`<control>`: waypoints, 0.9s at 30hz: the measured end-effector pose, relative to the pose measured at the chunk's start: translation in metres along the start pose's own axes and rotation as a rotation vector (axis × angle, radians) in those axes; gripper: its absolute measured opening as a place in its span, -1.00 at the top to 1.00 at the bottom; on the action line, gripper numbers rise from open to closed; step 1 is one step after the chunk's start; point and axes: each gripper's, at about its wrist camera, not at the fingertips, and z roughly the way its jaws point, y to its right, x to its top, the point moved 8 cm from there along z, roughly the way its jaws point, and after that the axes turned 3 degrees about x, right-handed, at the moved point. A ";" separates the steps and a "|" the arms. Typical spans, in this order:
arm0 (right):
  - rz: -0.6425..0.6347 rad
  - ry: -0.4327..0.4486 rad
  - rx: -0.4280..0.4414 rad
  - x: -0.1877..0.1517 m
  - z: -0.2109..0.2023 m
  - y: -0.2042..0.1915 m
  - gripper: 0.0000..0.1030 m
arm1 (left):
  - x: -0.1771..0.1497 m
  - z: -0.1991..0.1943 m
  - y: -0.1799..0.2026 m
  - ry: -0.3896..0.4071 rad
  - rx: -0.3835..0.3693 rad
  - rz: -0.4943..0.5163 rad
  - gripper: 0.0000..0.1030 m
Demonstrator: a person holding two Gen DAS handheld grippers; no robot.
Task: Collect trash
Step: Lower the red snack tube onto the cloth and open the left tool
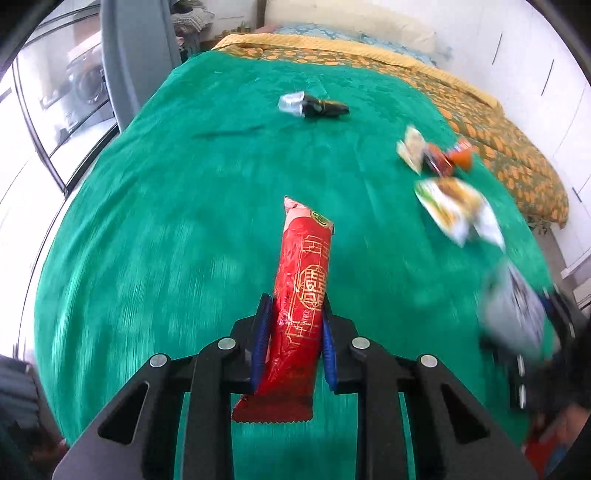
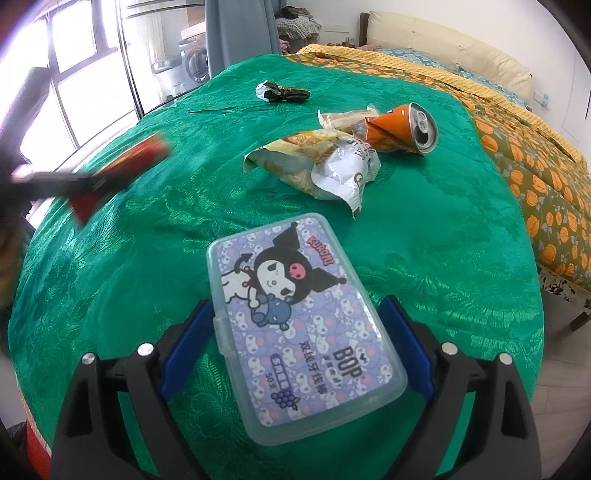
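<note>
My left gripper (image 1: 294, 314) is shut on a long red wrapper (image 1: 301, 291) with gold print and holds it above the green bedspread (image 1: 166, 221). My right gripper (image 2: 295, 325) is shut on a clear plastic box (image 2: 299, 325) with a purple cartoon label. On the spread ahead lie a crumpled yellow-and-silver snack bag (image 2: 317, 166), a crushed orange can (image 2: 406, 127), a pale wrapper (image 2: 347, 118) and a dark wrapper (image 2: 282, 92). The same litter shows blurred in the left wrist view: snack bag (image 1: 454, 206), can (image 1: 450, 157), dark wrapper (image 1: 314, 105).
An orange-patterned quilt (image 2: 528, 170) covers the bed's right side, with pillows (image 2: 443, 40) at the head. Windows (image 2: 81, 74) and a grey curtain (image 2: 240, 29) stand at the left. The other gripper shows blurred at each view's edge, the right one (image 1: 517, 314) and the left one (image 2: 92, 177).
</note>
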 end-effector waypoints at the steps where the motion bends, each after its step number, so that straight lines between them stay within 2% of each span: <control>1: -0.001 0.000 -0.001 0.000 0.000 0.000 -0.70 | -0.013 -0.007 0.003 0.002 -0.015 0.001 0.52; 5: -0.001 0.000 -0.003 0.000 0.000 0.000 -0.70 | -0.049 -0.017 0.016 0.005 -0.051 0.015 0.46; 6: -0.001 0.000 -0.003 0.000 0.000 -0.001 -0.70 | -0.051 -0.018 0.017 0.020 -0.040 0.025 0.36; 8: -0.001 0.000 -0.003 0.000 0.000 -0.001 -0.70 | -0.051 -0.017 0.022 0.039 -0.023 0.051 -0.13; 10: -0.001 0.000 -0.003 0.000 0.000 -0.001 -0.70 | -0.047 -0.011 0.025 0.044 -0.009 0.073 -0.46; 14: -0.001 0.000 -0.004 0.000 0.000 -0.001 -0.70 | -0.040 0.002 0.029 0.065 0.082 0.131 -0.81; 17: -0.001 0.000 -0.004 0.000 0.000 0.000 -0.70 | -0.039 0.006 0.023 0.051 0.076 0.092 -0.90; 27: 0.000 0.000 -0.004 0.000 0.000 0.000 -0.71 | -0.040 0.008 0.020 0.052 0.069 0.072 -0.91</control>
